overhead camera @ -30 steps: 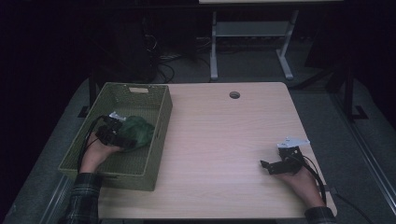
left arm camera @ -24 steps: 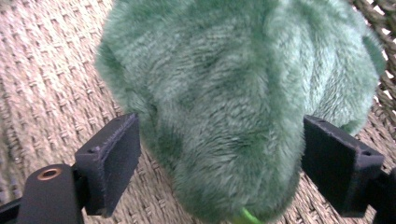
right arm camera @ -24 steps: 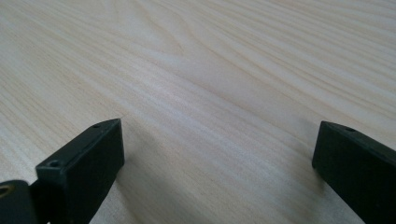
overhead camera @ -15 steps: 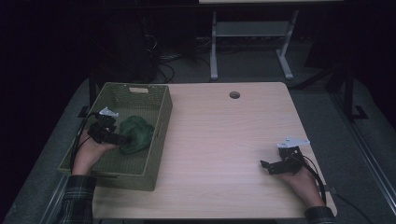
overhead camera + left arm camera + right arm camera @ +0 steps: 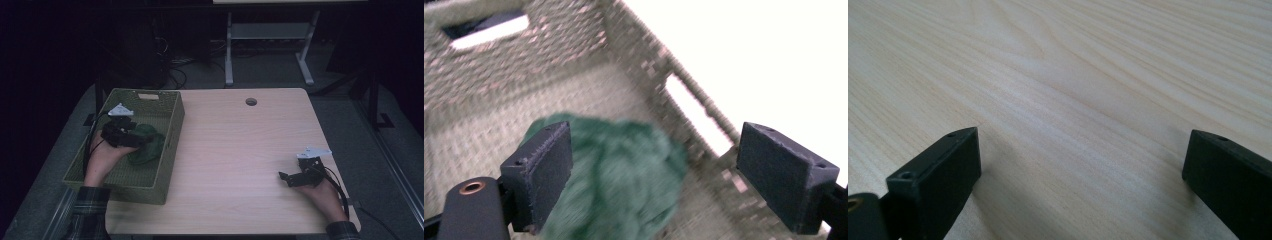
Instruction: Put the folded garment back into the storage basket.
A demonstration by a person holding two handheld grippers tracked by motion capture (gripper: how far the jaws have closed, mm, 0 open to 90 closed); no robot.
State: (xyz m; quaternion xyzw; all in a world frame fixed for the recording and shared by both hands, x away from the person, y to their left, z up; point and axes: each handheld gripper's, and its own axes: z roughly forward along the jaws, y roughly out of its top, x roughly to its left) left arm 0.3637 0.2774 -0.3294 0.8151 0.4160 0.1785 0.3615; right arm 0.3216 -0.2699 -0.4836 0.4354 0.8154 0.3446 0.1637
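Cloth [image 5: 146, 145], green and crumpled, lay in the woven basket [image 5: 170, 132] from above, the left gripper [image 5: 131, 138] just over it. Its own camera showed jaws wide, just opened, the cloth [image 5: 624, 175] free: seemingly released; withdrawal next. The right gripper [image 5: 1080, 170] rested open on the table [image 5: 1073, 75].

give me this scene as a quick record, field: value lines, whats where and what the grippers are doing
surface: light wood table
container: green woven basket on the table's left side
contents: crumpled green cloth lying on the basket floor
left gripper: above the cloth inside the basket, jaws have just been opening and now stand wide, pads off the cloth
right gripper: open, nothing between its jaws, low over bare wood at the table's right near edge
cloth status: released in the basket
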